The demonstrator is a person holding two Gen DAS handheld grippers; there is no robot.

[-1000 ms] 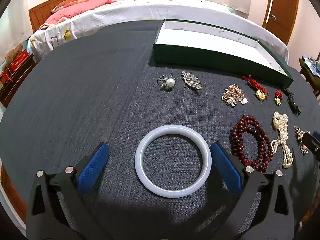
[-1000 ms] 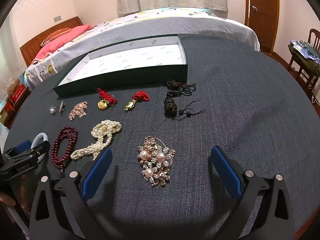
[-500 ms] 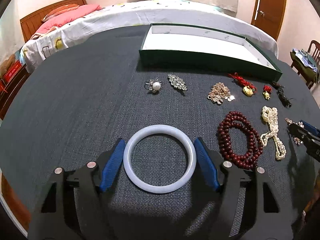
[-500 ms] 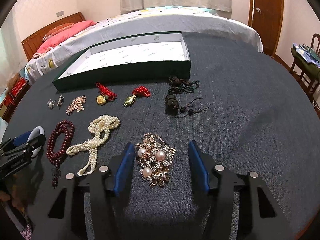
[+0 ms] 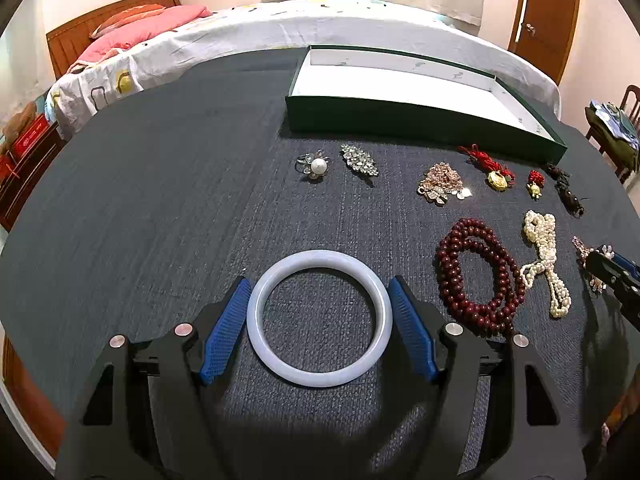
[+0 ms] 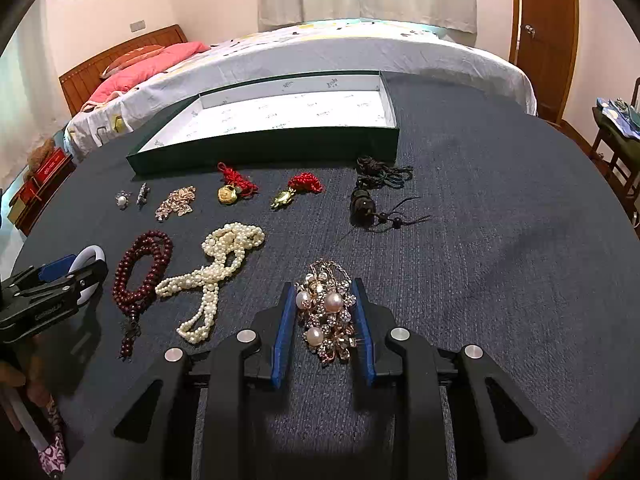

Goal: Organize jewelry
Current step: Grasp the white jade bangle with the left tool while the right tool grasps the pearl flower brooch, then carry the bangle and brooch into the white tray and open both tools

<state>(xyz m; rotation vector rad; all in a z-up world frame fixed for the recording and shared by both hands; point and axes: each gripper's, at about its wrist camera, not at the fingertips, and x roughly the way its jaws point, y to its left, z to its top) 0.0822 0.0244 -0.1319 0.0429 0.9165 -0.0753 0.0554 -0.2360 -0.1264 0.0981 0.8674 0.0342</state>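
My left gripper [image 5: 319, 322] is shut on a pale white bangle [image 5: 319, 379] that lies flat on the dark cloth, with its blue pads [image 5: 226, 326] touching both sides. My right gripper [image 6: 325, 320] is shut on a gold and pearl brooch cluster [image 6: 327, 314] on the cloth. An open green box with a white lining [image 5: 404, 122] [image 6: 264, 146] stands at the far side. The left gripper also shows at the left edge of the right wrist view [image 6: 60, 280].
Loose jewelry lies between the grippers and the box: a dark red bead strand [image 5: 476, 274], a pearl strand [image 6: 216, 268], a pearl ring [image 5: 314, 165], a crystal brooch [image 5: 359, 159], two red-tasselled gold charms [image 6: 232, 188], a black corded pendant [image 6: 366, 200]. A bed stands beyond the table.
Both grippers have closed from wide open: the left onto the bangle, the right onto the brooch cluster. Neither piece has left the cloth.
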